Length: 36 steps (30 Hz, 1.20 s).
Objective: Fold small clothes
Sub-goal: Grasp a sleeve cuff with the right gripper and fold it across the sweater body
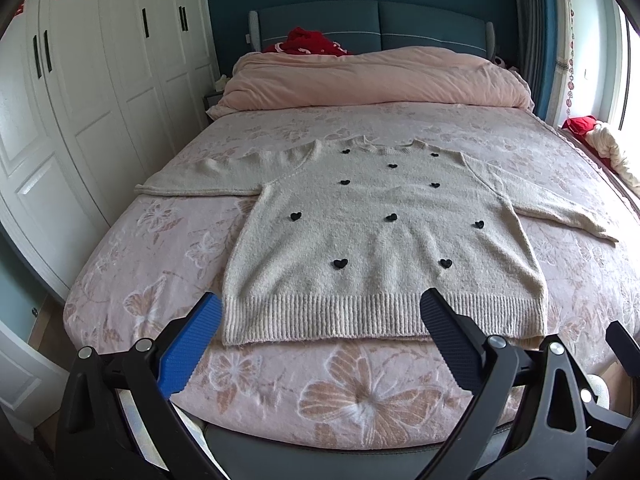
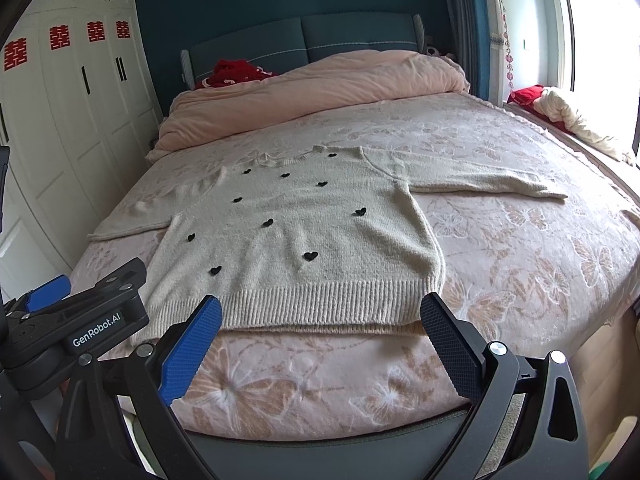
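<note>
I see the bed (image 1: 168, 240) filling both views, covered in a pink butterfly-print spread, with a pink duvet (image 1: 376, 80) bunched along the teal headboard (image 1: 372, 26) and white wardrobe doors (image 1: 100, 100) off to the left. A cream sweater (image 1: 384, 248) with small black hearts lies flat and face up on the spread, neck toward the headboard, both sleeves stretched out sideways, ribbed hem (image 1: 384, 316) toward me near the foot edge.

My left gripper (image 1: 320, 336) hangs just short of that hem with its jaws spread wide and nothing between them; the blue finger (image 1: 188, 354) sits just outside the hem's left corner, the black finger (image 1: 450, 344) over the hem's right half. I cannot tell if either pad touches the knit.

My right gripper (image 2: 320, 336) is likewise spread and empty. Its blue finger (image 2: 192, 350) overlaps the hem in the right wrist view, its black finger (image 2: 450, 346) lies at the sweater's (image 2: 292, 232) right bottom corner. The left tool's body (image 2: 76, 328) shows at that view's left side.
</note>
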Motion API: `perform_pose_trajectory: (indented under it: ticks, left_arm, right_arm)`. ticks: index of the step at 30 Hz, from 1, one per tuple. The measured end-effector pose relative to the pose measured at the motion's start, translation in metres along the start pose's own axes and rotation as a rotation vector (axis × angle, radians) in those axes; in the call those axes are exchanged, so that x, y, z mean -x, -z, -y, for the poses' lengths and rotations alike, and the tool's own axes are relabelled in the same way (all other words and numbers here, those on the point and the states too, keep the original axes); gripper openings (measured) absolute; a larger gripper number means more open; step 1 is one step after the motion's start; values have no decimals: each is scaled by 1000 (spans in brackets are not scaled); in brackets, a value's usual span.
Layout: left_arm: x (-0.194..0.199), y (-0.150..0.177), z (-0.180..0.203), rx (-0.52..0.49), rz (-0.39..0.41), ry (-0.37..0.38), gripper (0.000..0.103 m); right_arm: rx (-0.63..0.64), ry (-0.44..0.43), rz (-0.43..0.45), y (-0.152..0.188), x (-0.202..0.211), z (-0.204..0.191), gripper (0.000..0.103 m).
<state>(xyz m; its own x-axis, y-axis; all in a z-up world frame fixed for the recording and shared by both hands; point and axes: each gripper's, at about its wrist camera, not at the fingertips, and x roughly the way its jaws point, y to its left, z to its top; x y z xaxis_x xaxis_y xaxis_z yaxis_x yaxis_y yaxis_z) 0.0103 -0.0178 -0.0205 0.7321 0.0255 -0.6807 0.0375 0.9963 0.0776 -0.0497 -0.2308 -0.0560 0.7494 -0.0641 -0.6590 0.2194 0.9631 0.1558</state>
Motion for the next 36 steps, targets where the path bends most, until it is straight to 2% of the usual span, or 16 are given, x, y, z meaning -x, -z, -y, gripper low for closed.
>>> perform_pose_trajectory:
  ticks: [6, 8, 12, 13, 15, 17, 19, 21, 27, 28, 29, 31, 32, 34, 36]
  left_arm:
    - [-16, -1, 11, -8, -26, 25, 98]
    - [-25, -5, 10, 17, -47, 52, 98]
    - [-53, -15, -9, 124, -96, 139, 98]
    - [-58, -16, -12, 140, -102, 145, 98]
    - [-76, -21, -18, 178, -112, 132, 98]
    - [-89, -25, -18, 188, -121, 130, 98]
    - [-106, -28, -16, 188, -138, 116, 98]
    - [-122, -31, -12, 180, -158, 104, 98]
    - [-165, -37, 1, 160, -208, 87, 98]
    - [-171, -38, 3, 155, -214, 84, 98]
    - [-176, -39, 4, 153, -219, 86, 98]
    - [-186, -41, 7, 151, -228, 96, 98]
    - [-189, -43, 8, 151, -227, 99, 98]
    - [-196, -48, 9, 145, -221, 111, 98]
    - [-201, -52, 9, 144, -218, 127, 98]
  right_arm:
    - [-13, -26, -40, -1, -21, 18, 98]
    - [-37, -59, -62, -8, -33, 36, 98]
    - [-166, -121, -72, -43, -69, 110, 98]
    - [-224, -113, -67, -56, -86, 144, 97]
    - [-311, -73, -56, -76, -114, 198, 83]
    - [-392, 4, -58, -98, -148, 259, 79]
    - [-460, 99, -50, -116, -178, 315, 78]
    - [-550, 148, -43, -129, -204, 365, 78]
    - [-757, 250, -56, -137, -263, 453, 77]
    - [-773, 260, -63, -136, -271, 461, 75]
    - [-783, 265, -65, -136, -277, 463, 68]
    - [-794, 291, -41, -140, -285, 470, 47]
    - [-790, 296, -38, -144, -289, 473, 13]
    - [-790, 282, -24, -157, -292, 472, 14]
    - [-721, 220, 81, -190, -280, 446, 14]
